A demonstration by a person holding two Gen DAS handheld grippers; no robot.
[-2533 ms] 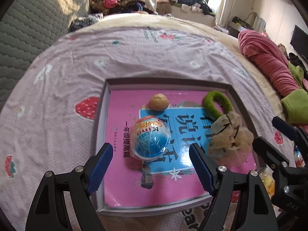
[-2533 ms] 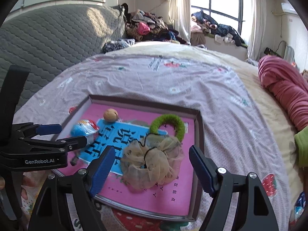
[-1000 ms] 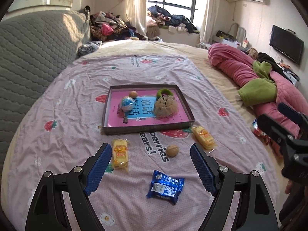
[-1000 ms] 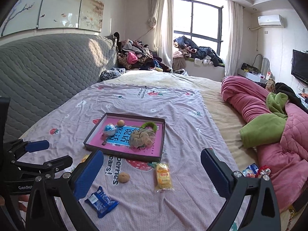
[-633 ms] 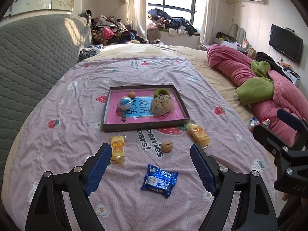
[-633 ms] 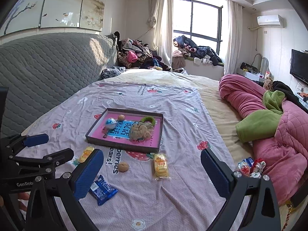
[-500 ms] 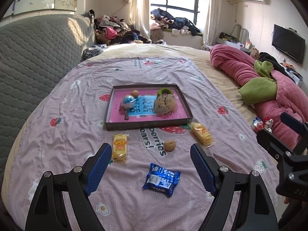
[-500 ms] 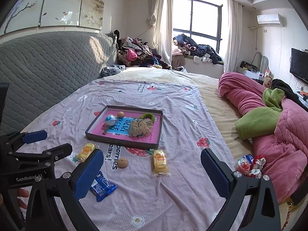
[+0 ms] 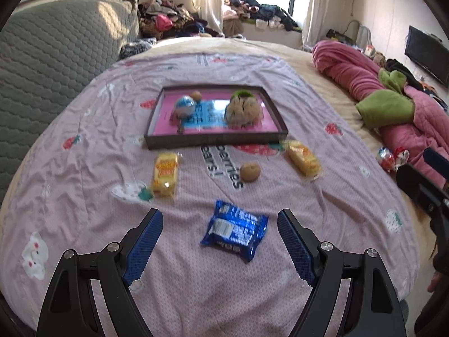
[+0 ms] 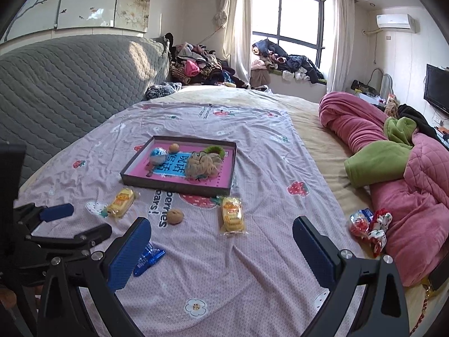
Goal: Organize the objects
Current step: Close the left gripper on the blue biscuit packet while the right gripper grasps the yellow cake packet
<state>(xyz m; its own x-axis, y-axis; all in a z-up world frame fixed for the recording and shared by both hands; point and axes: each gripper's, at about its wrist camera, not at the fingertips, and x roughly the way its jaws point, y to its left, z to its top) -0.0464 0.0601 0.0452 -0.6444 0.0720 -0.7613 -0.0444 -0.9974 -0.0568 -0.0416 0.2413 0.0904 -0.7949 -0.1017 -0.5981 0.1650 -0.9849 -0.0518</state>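
A dark tray (image 9: 216,139) (image 10: 179,186) with a pink book inside holds a blue ball (image 9: 184,106), a walnut (image 9: 196,95), a beige scrunchie (image 9: 244,110) and a green hair tie (image 9: 243,93). On the bedsheet in front lie a blue snack packet (image 9: 234,230) (image 10: 148,257), two yellow snack packets (image 9: 165,174) (image 9: 303,160) and a second walnut (image 9: 249,171) (image 10: 175,216). My left gripper (image 9: 219,241) is open, empty, just above the blue packet. My right gripper (image 10: 221,250) is open, empty, above the sheet near the right yellow packet (image 10: 232,218).
A pink and green quilt (image 10: 393,163) lies along the bed's right side, with red and white sweets (image 10: 369,226) beside it. A grey padded headboard (image 10: 70,84) is on the left. Clothes pile (image 10: 196,64) under the window.
Both grippers have pulled far back from the tray, both staying open. Lately the left one has dropped lower and closer over the blue packet.
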